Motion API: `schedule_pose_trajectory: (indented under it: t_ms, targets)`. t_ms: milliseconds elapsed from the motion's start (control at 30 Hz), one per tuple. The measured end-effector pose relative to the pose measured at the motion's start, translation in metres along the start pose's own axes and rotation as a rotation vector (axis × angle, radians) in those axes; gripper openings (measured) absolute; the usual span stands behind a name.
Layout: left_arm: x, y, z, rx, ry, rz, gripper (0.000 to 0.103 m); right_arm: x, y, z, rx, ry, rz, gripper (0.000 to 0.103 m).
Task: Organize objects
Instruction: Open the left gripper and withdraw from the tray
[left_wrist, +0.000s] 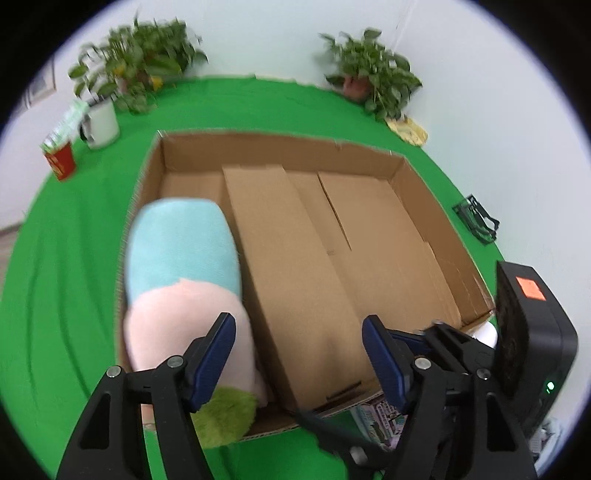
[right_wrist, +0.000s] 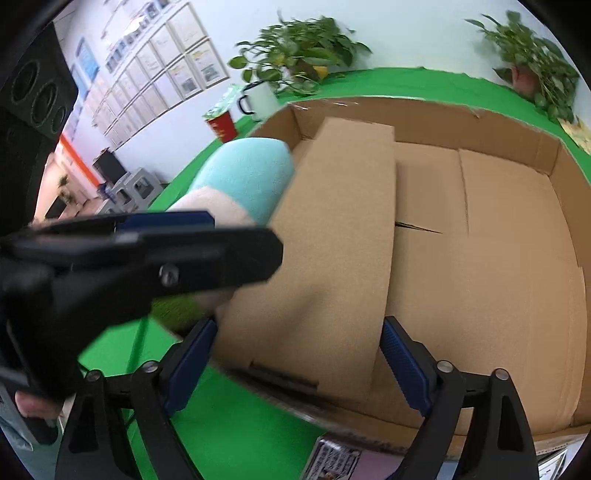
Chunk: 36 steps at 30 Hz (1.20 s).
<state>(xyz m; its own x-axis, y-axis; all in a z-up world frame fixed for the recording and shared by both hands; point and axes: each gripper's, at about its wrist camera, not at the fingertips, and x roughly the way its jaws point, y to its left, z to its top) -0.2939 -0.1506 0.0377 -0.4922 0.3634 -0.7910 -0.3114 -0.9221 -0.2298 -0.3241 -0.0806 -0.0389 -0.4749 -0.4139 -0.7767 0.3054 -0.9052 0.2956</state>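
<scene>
The long plush toy with a light blue, pale pink and fuzzy green body (left_wrist: 181, 273) is lying inside the large shallow brown cardboard box (left_wrist: 280, 151), along its left wall, with the green end hanging over the box's near edge. The left gripper (left_wrist: 299, 363) is hovering just above that near edge with its blue-padded fingers standing wide apart and holding nothing; one finger is close beside the pink part of the toy, and I cannot tell if it is touching. The right gripper (right_wrist: 297, 363) is also gaping and empty, waiting over the near edge of the box, above a loose cardboard flap (right_wrist: 332, 236) lying on the box floor. I am judging that the placing of the toy is just finishing, so the next move is probably asking for a new object; some printed packages (right_wrist: 338, 459) are lying just before the box's near edge, and a gripper would need to come down over one with its fingers on both sides. The box is sitting on a table covered in bright green cloth (left_wrist: 66, 258). Along the far edge, two potted leafy plants (left_wrist: 369, 70) are standing, with a white enamel mug (left_wrist: 101, 122) and a red paper cup (left_wrist: 62, 160) toward the far left corner. Framed papers (right_wrist: 155, 74) are hanging on the pale wall.
</scene>
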Motion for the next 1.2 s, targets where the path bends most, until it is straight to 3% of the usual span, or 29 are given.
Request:
schedule_pose_trajectory:
  t_ms: [133, 167, 267, 367, 600, 633, 667, 700, 733, 767, 800, 867, 900, 933, 967, 1000, 1033, 1067, 1200]
  targets:
    - [-0.045, -0.008, -0.018, 0.044, -0.209, 0.026, 0.073, -0.024, 0.019, -0.010, -0.110, -0.063, -0.089, 0.103]
    - [-0.056, -0.012, -0.024, 0.061, -0.261, 0.043, 0.083, -0.033, 0.019, -0.016, -0.116, -0.076, -0.122, 0.103]
    - [-0.084, -0.024, -0.048, 0.087, -0.411, 0.142, 0.090, -0.057, 0.016, -0.028, -0.087, -0.125, -0.218, 0.103]
    - [-0.096, -0.031, -0.066, 0.081, -0.443, 0.177, 0.091, -0.078, 0.017, -0.046, -0.077, -0.167, -0.303, 0.103]
    - [-0.103, -0.064, -0.095, 0.116, -0.418, 0.183, 0.091, -0.147, 0.026, -0.092, -0.060, -0.290, -0.331, 0.102]
    - [-0.104, -0.070, -0.098, 0.124, -0.417, 0.177, 0.088, -0.154, 0.027, -0.097, -0.060, -0.304, -0.324, 0.102]
    - [-0.104, -0.074, -0.101, 0.134, -0.416, 0.168, 0.074, -0.160, 0.028, -0.102, -0.062, -0.315, -0.324, 0.101]
    - [-0.104, -0.078, -0.102, 0.143, -0.412, 0.160, 0.063, -0.168, 0.028, -0.108, -0.067, -0.327, -0.335, 0.090]
    - [-0.104, -0.083, -0.106, 0.148, -0.401, 0.156, 0.031, -0.176, 0.028, -0.115, -0.071, -0.338, -0.348, 0.081]
    - [-0.104, -0.086, -0.108, 0.144, -0.393, 0.161, 0.005, -0.184, 0.028, -0.121, -0.075, -0.343, -0.360, 0.061]
    - [-0.104, -0.087, -0.109, 0.135, -0.392, 0.170, 0.004, -0.191, 0.026, -0.126, -0.074, -0.342, -0.373, 0.049]
    - [-0.110, -0.090, -0.114, 0.106, -0.430, 0.196, 0.004, -0.203, 0.021, -0.134, -0.069, -0.356, -0.372, 0.045]
    - [-0.113, -0.092, -0.117, 0.098, -0.452, 0.206, 0.008, -0.209, 0.019, -0.138, -0.067, -0.373, -0.364, 0.047]
    - [-0.118, -0.094, -0.119, 0.093, -0.477, 0.215, 0.030, -0.216, 0.018, -0.143, -0.064, -0.394, -0.354, 0.050]
    - [-0.121, -0.096, -0.121, 0.093, -0.486, 0.222, 0.077, -0.223, 0.015, -0.149, -0.061, -0.409, -0.345, 0.076]
    - [-0.123, -0.097, -0.123, 0.088, -0.498, 0.235, 0.096, -0.231, 0.012, -0.154, -0.055, -0.418, -0.341, 0.101]
    - [-0.129, -0.102, -0.130, 0.089, -0.540, 0.233, 0.102, -0.236, 0.008, -0.159, -0.049, -0.428, -0.336, 0.103]
    - [-0.131, -0.105, -0.133, 0.100, -0.557, 0.220, 0.102, -0.241, 0.004, -0.165, -0.054, -0.436, -0.343, 0.103]
    - [-0.121, -0.121, -0.141, 0.156, -0.484, 0.184, 0.102, -0.250, -0.016, -0.191, -0.043, -0.376, -0.361, 0.103]
